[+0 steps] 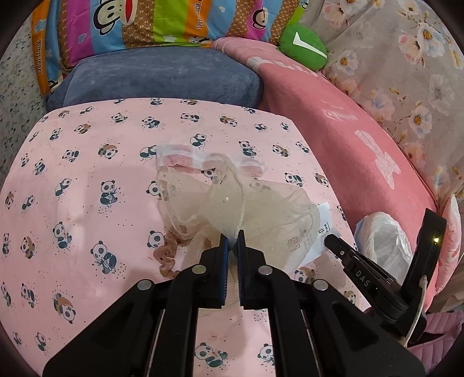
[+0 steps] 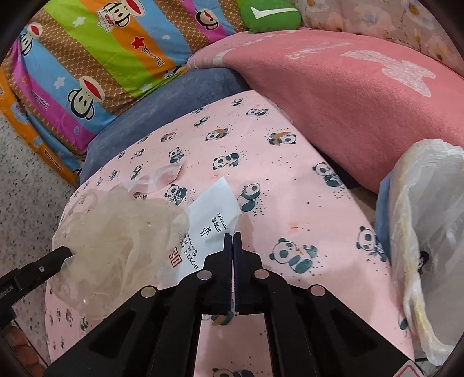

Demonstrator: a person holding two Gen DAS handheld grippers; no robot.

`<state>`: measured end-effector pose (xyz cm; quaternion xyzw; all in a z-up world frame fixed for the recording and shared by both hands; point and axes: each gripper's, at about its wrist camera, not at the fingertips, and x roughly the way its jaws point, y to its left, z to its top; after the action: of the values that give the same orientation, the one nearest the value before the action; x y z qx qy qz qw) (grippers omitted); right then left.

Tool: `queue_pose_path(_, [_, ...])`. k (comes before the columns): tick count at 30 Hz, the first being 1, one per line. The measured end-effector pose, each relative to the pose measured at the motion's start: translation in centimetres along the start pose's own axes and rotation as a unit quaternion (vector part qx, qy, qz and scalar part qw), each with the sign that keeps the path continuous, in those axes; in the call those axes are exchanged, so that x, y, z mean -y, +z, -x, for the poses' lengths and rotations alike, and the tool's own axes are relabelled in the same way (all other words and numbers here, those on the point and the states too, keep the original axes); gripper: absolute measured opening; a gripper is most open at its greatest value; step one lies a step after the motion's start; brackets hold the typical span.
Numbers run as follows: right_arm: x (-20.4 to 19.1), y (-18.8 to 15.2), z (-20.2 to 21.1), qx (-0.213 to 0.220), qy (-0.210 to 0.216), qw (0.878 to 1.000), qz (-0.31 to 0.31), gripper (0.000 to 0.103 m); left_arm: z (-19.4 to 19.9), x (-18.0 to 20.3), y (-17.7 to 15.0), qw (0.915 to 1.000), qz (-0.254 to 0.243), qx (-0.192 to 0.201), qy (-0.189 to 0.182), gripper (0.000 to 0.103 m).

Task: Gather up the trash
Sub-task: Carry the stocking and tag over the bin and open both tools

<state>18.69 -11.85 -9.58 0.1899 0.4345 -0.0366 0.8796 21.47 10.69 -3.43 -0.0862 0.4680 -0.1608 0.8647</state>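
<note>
My left gripper [image 1: 232, 242] is shut on a crumpled translucent beige mesh bag [image 1: 229, 197], which lies on the pink panda sheet [image 1: 87, 162]. The bag also shows in the right wrist view [image 2: 116, 237], with the left gripper's finger at its left edge. A white printed paper wrapper [image 2: 214, 223] lies partly under the bag; it also shows in the left wrist view [image 1: 313, 235]. My right gripper [image 2: 233, 236] is shut and empty, its tips at the wrapper's edge. A clear zip pouch [image 1: 179, 158] lies beyond the bag. A small brown scrap [image 1: 166, 258] lies left of the left gripper.
A white plastic trash bag [image 2: 429, 220] stands at the right of the sheet; it also shows in the left wrist view [image 1: 385, 240]. A pink blanket [image 2: 348, 95], blue cushion [image 1: 162, 78], striped cartoon quilt [image 1: 145, 23] and green plush [image 1: 304, 46] lie behind.
</note>
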Motion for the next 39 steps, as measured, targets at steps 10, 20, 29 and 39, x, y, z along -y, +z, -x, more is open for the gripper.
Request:
queue_pose_path(10, [4.4, -0.2, 8.3, 0.066, -0.019, 0.997, -0.019, 0.001, 2.5, 6.7, -1.3, 0.9984, -0.046, 0.014, -0.030, 0.005])
queue_pose_path(20, [11.0, -0.3, 14.5, 0.112, -0.049, 0.990, -0.064, 0.001, 3.0, 15.2, -2.5, 0.9919, -0.105, 0.014, -0.070, 0.005])
queue_pose_path(29, [16.5, -0.9, 17.6, 0.136, -0.074, 0.982, -0.106, 0.001, 2.3, 22.1, -3.3, 0.9832, -0.153, 0.004, -0.100, 0.005])
queue_pose_path(39, [21.4, -1.5, 20.0, 0.155, -0.097, 0.973, -0.140, 0.001, 0.8, 27.7, -4.7, 0.9743, -0.183, -0.013, -0.131, 0.008])
